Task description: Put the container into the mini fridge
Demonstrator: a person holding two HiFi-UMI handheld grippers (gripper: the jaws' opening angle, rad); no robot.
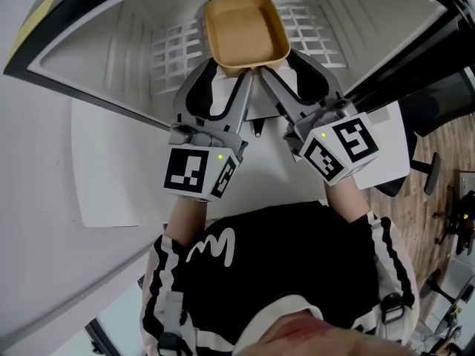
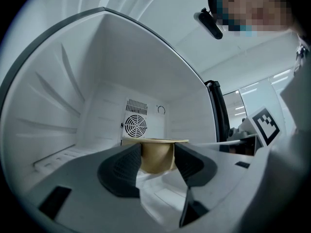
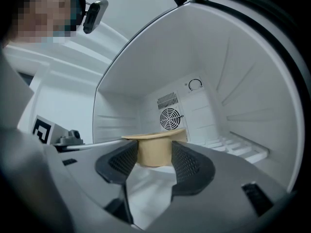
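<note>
A tan, empty, square container [image 1: 245,32] hangs inside the open white mini fridge [image 1: 111,58], above its wire shelf [image 1: 174,50]. My left gripper [image 1: 223,71] is shut on the container's near left corner, and my right gripper [image 1: 284,69] is shut on its near right corner. In the left gripper view the container [image 2: 156,157] fills the gap between the dark pads [image 2: 124,171] of that gripper [image 2: 156,163]. The right gripper view shows the same: the container [image 3: 154,152] sits between the ribbed pads [image 3: 187,164] of the right gripper [image 3: 154,160]. Whether its base touches the shelf I cannot tell.
A round fan grille [image 2: 135,125] is set in the fridge's back wall. Ribbed side walls [image 3: 243,115] close in on both sides. The dark door seal [image 1: 415,58] runs along the right. The fridge stands on a white surface [image 1: 111,176]. A chair base [image 1: 429,170] is on the wooden floor.
</note>
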